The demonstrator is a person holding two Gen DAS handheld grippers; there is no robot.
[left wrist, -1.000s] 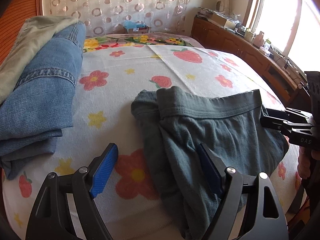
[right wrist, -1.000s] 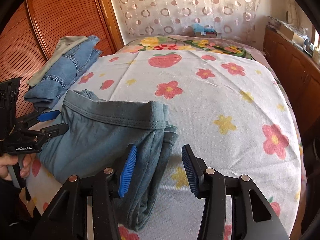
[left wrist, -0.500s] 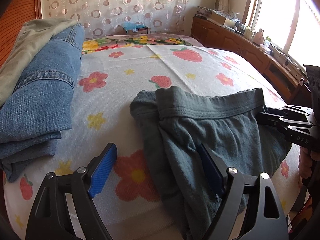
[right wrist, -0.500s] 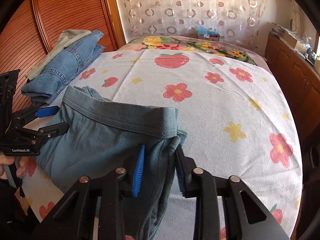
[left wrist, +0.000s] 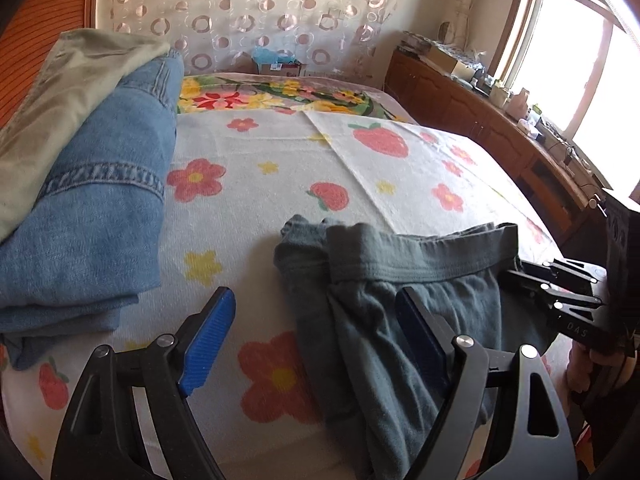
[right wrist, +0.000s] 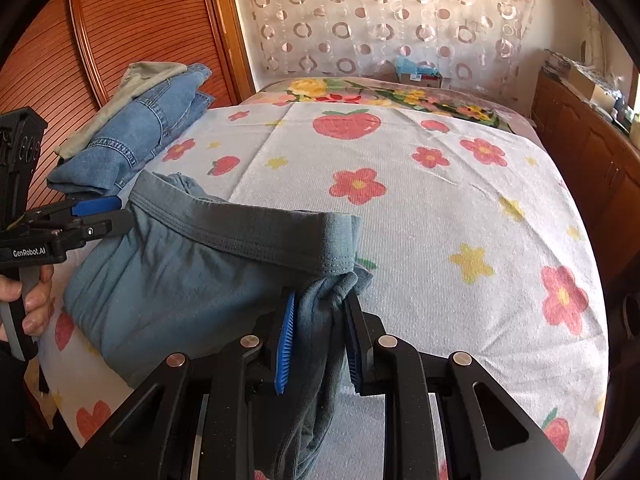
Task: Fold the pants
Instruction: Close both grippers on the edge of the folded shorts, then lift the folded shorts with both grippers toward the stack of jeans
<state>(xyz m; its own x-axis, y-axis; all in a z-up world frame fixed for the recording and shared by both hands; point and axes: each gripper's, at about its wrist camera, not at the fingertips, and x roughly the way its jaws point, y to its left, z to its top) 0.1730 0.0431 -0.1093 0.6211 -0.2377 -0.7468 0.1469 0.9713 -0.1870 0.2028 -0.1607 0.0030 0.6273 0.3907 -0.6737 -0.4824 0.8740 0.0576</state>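
Note:
Grey-green pants lie bunched at the near edge of the flower-print bed, waistband across the top. My left gripper is open, its jaws closing slowly; the left side of the pants lies between its blue pads, untouched by the left one. In the right wrist view my right gripper is shut on the pants' right edge, and a fold of cloth hangs pinched between its pads. The left gripper shows there at the other end of the waistband, a hand on its handle.
Folded blue jeans with an olive garment on top lie at the bed's left side. A wooden cabinet with clutter runs along the right under the window. A slatted wooden wardrobe stands on the left.
The right gripper went from open around the pants' right edge to shut on it and lifted the cloth a little. The left gripper barely moved.

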